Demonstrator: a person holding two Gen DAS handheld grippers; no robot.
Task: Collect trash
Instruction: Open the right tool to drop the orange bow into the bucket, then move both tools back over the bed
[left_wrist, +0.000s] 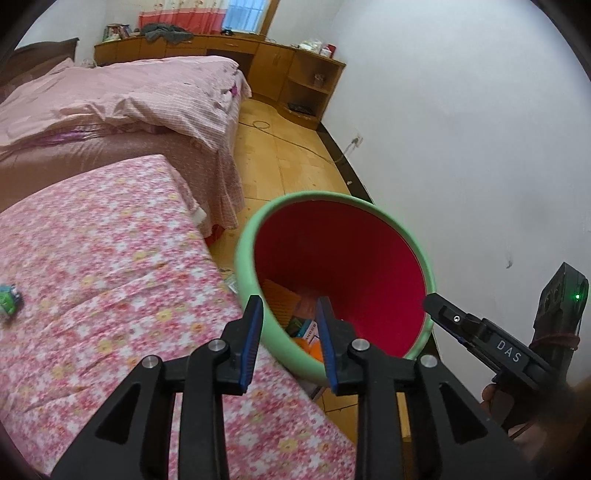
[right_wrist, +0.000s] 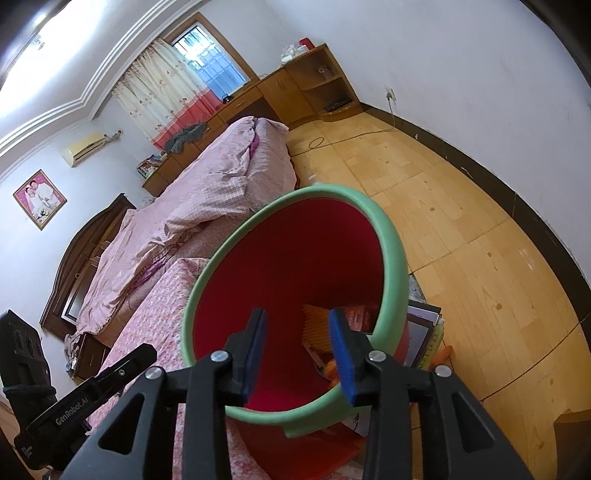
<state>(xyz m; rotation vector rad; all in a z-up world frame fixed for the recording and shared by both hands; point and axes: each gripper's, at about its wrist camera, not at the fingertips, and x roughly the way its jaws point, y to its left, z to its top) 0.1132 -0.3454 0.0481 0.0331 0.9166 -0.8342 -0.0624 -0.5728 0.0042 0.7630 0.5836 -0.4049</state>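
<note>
— Hand-held grippers?
— Left hand-held gripper and right hand-held gripper both part-open, empty, over the bin's green rim.
— Trash?
— Wrappers in the bin; one green piece on the floral bed.

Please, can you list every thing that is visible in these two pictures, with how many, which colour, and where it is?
trash bin: one, red inside with a green rim, beside the flowered surface, in front of both grippers
trash in the bin: several pieces, mostly orange, at its bottom
small wrapper: one, green, on the flowered cloth at the left edge
flowered cloth: one, pink, over the near surface
bed with quilt: one, pink, behind the flowered surface
cabinet: one, brown wood, along the far wall
stack of books: several, on the floor behind the bin
wooden floor: yellow-brown
left gripper: one, black with blue pads, open, holding nothing
right gripper: one, black with blue pads, open, holding nothing
</note>
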